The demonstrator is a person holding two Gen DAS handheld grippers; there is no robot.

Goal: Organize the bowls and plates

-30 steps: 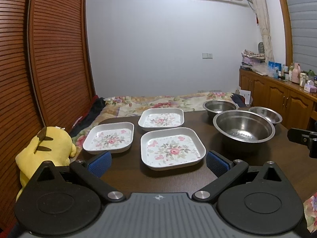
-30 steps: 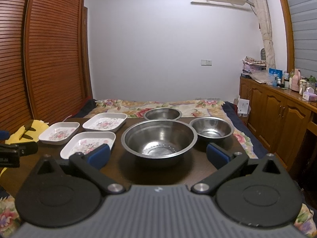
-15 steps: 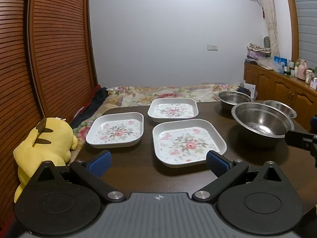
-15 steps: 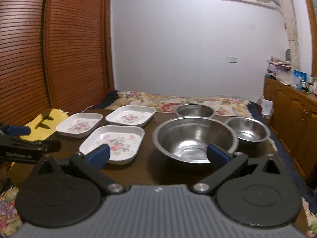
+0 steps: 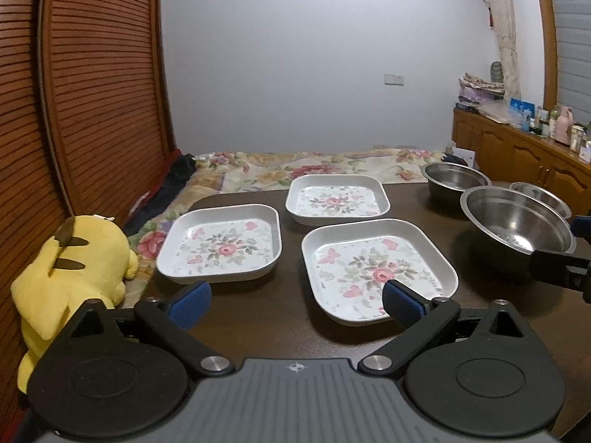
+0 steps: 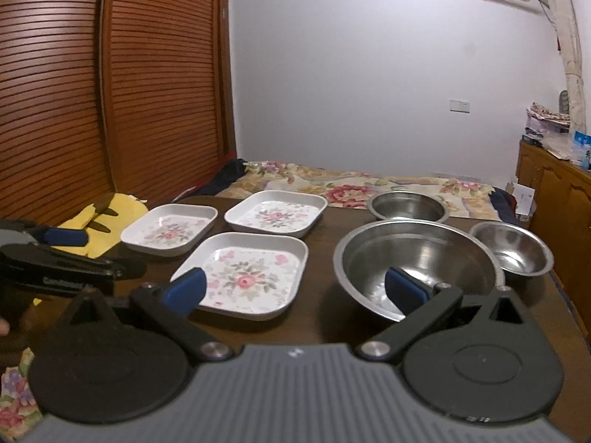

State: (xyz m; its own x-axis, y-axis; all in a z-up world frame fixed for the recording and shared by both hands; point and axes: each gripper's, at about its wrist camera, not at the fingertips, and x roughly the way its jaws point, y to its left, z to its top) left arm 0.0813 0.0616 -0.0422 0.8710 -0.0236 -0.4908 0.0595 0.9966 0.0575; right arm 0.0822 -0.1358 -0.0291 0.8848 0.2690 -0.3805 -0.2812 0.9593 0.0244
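Three square white floral plates lie on the dark table: a near plate (image 5: 376,267) (image 6: 247,275), a left plate (image 5: 221,245) (image 6: 170,230) and a far plate (image 5: 337,201) (image 6: 275,214). To their right stand a large steel bowl (image 5: 517,227) (image 6: 413,262), a far steel bowl (image 5: 454,181) (image 6: 408,205) and a small steel bowl (image 5: 541,199) (image 6: 511,253). My left gripper (image 5: 293,304) is open just before the near plate's front edge. My right gripper (image 6: 293,289) is open, low over the gap between near plate and large bowl. Neither holds anything.
A yellow plush toy (image 5: 70,269) sits off the table's left edge. A floral bedspread (image 5: 306,168) lies beyond the far edge. Slatted wooden doors (image 5: 81,110) stand at the left. A wooden cabinet (image 5: 524,155) with bottles runs along the right wall.
Both grippers have moved forward and lower toward the table; the plates and bowls look larger. The right view has swung left. No dish has moved.
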